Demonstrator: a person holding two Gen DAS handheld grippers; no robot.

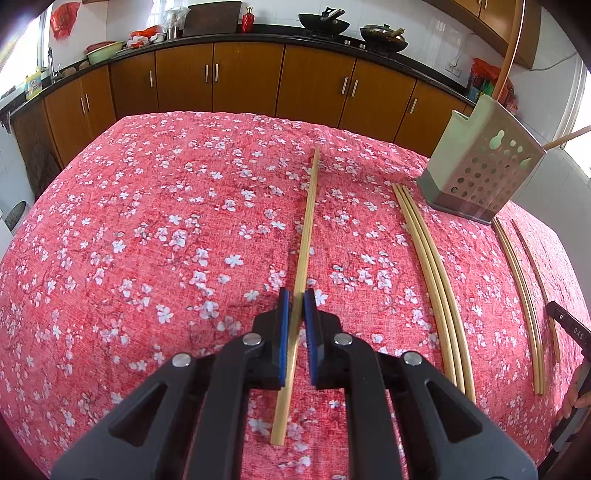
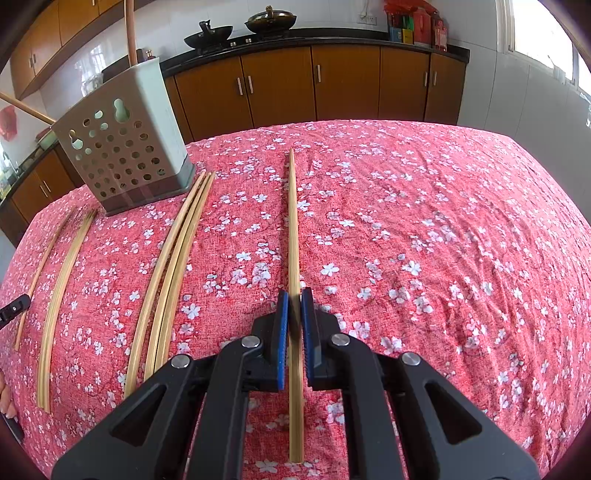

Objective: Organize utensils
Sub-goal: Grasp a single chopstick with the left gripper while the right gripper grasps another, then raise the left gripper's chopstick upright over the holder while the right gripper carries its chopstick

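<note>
Both tongs grip one chopstick each — left tongs (image 1: 297, 295) on a chopstick (image 1: 308, 221), right tongs (image 2: 294, 293) on another chopstick (image 2: 293, 221). The holder (image 2: 122, 147), at ten o'clock in the right view, shows no chopsticks inside — a wooden handle leans out of it; three chopsticks (image 2: 173, 258) and more (image 2: 59, 280) lie on the counter (image 2: 443, 258), unsorted.

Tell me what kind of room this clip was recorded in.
Most likely a home kitchen: wooden cabinets run under a dark counter, two woks sit on the stove, and a table with a red floral cloth holds chopsticks.

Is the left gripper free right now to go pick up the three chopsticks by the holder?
Probably not yet: the left gripper is shut on a chopstick, though the path to the three chopsticks looks unobstructed.
</note>
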